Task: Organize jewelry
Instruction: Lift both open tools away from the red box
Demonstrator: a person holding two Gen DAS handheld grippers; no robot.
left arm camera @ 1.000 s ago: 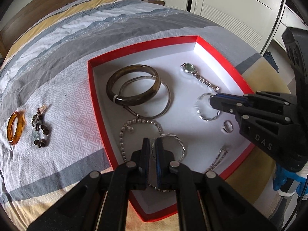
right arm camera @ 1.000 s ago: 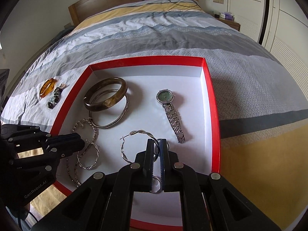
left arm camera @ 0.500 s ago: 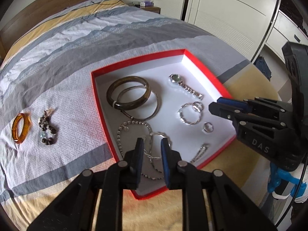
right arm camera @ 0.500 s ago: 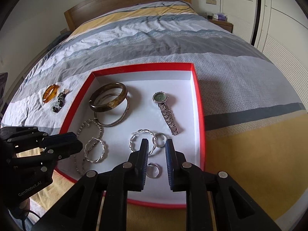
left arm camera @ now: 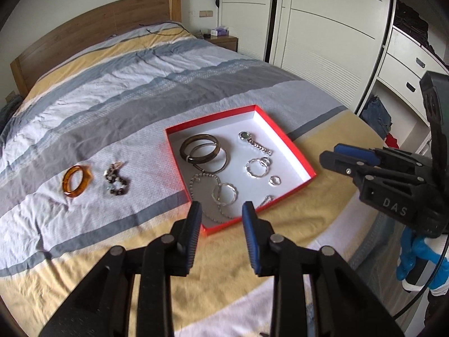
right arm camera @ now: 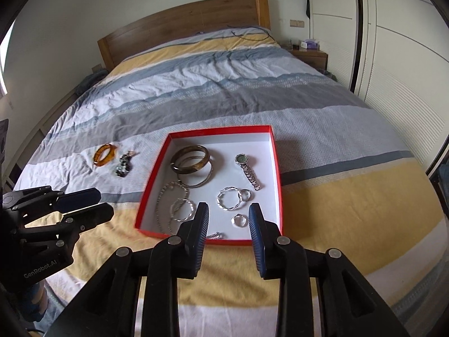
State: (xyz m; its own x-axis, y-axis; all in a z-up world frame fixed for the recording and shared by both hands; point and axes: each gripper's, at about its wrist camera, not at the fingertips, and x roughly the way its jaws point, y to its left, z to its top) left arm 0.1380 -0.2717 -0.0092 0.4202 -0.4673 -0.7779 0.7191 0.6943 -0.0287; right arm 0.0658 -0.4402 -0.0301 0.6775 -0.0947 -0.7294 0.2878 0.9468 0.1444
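Nearest to the cameras are two tools: the left tool [left arm camera: 221, 210] and the right tool [right arm camera: 228, 213]. The jaws of both are opening, with nothing between them, and both hang above the near edge of the bed [left arm camera: 112, 106]. Behind them lies one red box [right arm camera: 276, 168] with a white inside, flat on the bedcover. In it I count, from near to far: one small silver piece [right arm camera: 216, 235] at the near wall, one ring [right arm camera: 239, 220], one bead chain [right arm camera: 165, 210], two twisted silver hoops [right arm camera: 229, 198], one further small ring [right arm camera: 246, 193] touching the right hoop, one thin silver bangle [right arm camera: 200, 178], one brown bangle [right arm camera: 190, 158] that lies over it, and one watch [right arm camera: 247, 168]. Outside the box, to its left on the cover, are one dark bead bracelet [left arm camera: 116, 178] and one amber bangle [left arm camera: 76, 181], near each other but apart. The left wrist view alone shows the open wardrobe shelves [left arm camera: 412, 19] and a blue handle [left arm camera: 418, 264] under the right tool. The right wrist view alone shows the whole headboard [right arm camera: 182, 25] and the left tool from the side.
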